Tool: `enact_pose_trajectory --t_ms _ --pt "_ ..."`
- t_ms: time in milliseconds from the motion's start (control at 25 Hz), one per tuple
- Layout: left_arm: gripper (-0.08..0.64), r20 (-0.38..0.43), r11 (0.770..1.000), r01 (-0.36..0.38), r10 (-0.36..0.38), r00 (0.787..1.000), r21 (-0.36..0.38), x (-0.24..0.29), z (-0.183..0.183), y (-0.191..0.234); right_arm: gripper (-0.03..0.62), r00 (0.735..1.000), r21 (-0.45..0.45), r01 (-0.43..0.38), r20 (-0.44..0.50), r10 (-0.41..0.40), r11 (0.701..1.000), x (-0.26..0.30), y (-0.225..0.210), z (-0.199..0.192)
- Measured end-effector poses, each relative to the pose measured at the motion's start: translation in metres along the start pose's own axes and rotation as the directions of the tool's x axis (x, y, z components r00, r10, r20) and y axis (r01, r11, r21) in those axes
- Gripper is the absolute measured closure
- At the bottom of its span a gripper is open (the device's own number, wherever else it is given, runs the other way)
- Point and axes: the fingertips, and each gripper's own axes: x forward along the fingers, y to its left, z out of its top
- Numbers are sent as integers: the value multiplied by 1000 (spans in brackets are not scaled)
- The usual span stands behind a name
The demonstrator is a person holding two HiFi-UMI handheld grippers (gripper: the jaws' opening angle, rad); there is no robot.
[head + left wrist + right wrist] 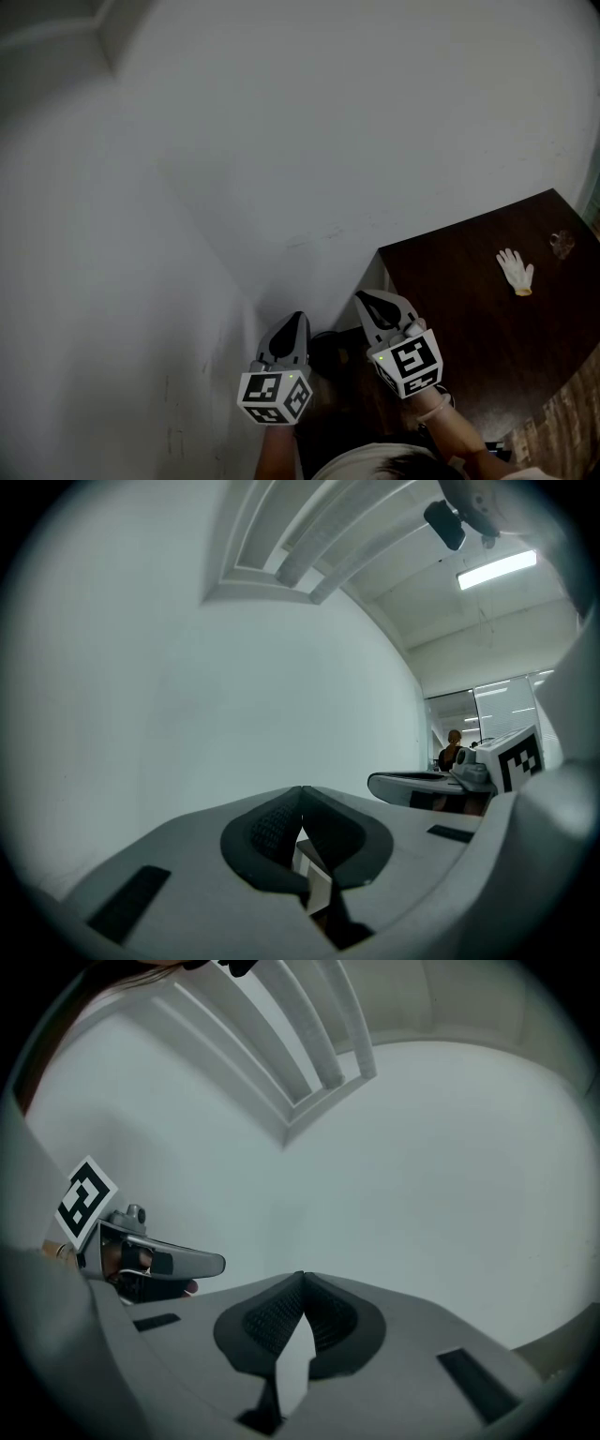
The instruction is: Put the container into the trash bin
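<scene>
My left gripper (298, 319) and right gripper (361, 298) are held side by side, raised toward a bare white wall (281, 141). Both are shut, tips touching, with nothing between the jaws. In the left gripper view the pads (277, 827) meet at the tip, and the right gripper (422, 782) shows beside them. The right gripper view shows its own shut pads (328, 1321) and the left gripper (159, 1262) at the left. A small clear object (562, 244), perhaps the container, lies far right on the dark table (469, 309). I cannot make out a trash bin.
A white glove (516, 270) lies on the table near the clear object. A dark shape (328, 352) sits low between the grippers by the wall's foot. A person (454, 749) stands far off in the left gripper view. Wood floor (572, 412) shows at bottom right.
</scene>
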Motion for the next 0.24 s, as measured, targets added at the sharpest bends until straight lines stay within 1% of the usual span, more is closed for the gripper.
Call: enact_pose_trajectory --t_ms 240 --pt "540 -6 1000 8 -8 1000 4 1 -1 -3 586 1000 1 3 7 -3 1000 0 0 2"
